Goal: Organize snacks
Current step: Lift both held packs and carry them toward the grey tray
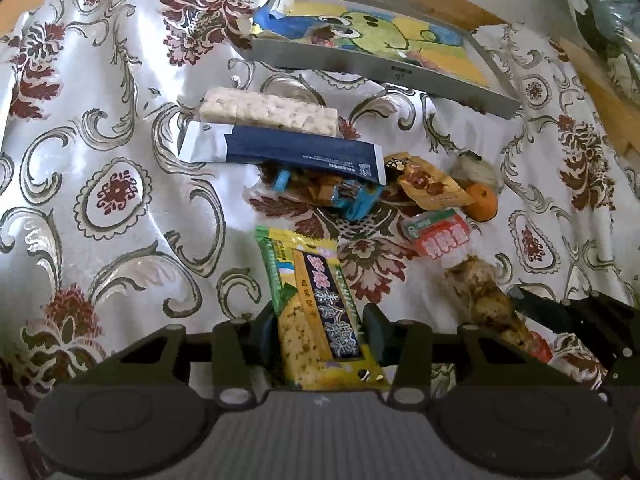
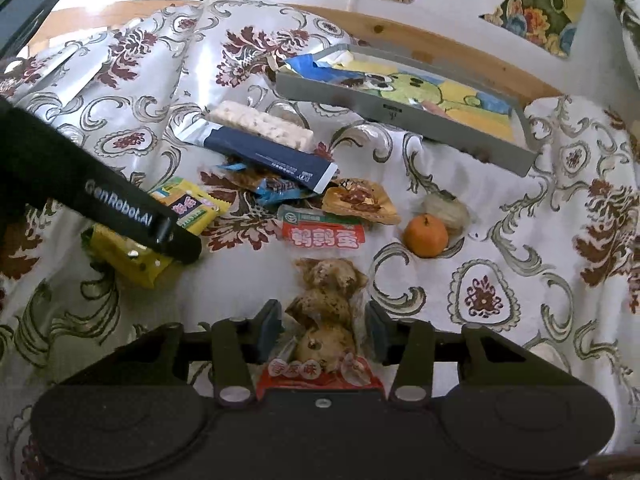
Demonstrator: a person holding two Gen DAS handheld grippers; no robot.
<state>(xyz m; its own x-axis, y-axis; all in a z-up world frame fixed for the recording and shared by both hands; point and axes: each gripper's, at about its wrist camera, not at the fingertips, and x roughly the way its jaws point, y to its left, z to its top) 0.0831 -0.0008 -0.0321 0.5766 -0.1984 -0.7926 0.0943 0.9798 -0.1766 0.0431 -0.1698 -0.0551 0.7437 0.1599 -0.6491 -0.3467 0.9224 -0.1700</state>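
My left gripper (image 1: pixel 318 320) has its jaws against both sides of a yellow-green biscuit packet (image 1: pixel 316 304) that lies on the cloth; the packet also shows in the right wrist view (image 2: pixel 132 256) under the left gripper's finger. My right gripper (image 2: pixel 322 326) straddles a clear packet of quail eggs (image 2: pixel 328 312), its pads close to the sides with small gaps. That packet shows in the left wrist view (image 1: pixel 480 300). A grey tray (image 1: pixel 380 66) with a cartoon-frog liner stands at the back, also seen in the right wrist view (image 2: pixel 400 114).
More snacks lie in a pile on the floral tablecloth: a rice-crisp bar (image 1: pixel 268 114), a dark blue sachet (image 1: pixel 288 152), blue-wrapped snacks (image 1: pixel 332 192), an orange packet (image 1: pixel 430 186), a red-green packet (image 2: pixel 322 230), a tangerine (image 2: pixel 426 236). A wooden table edge (image 2: pixel 400 32) runs behind.
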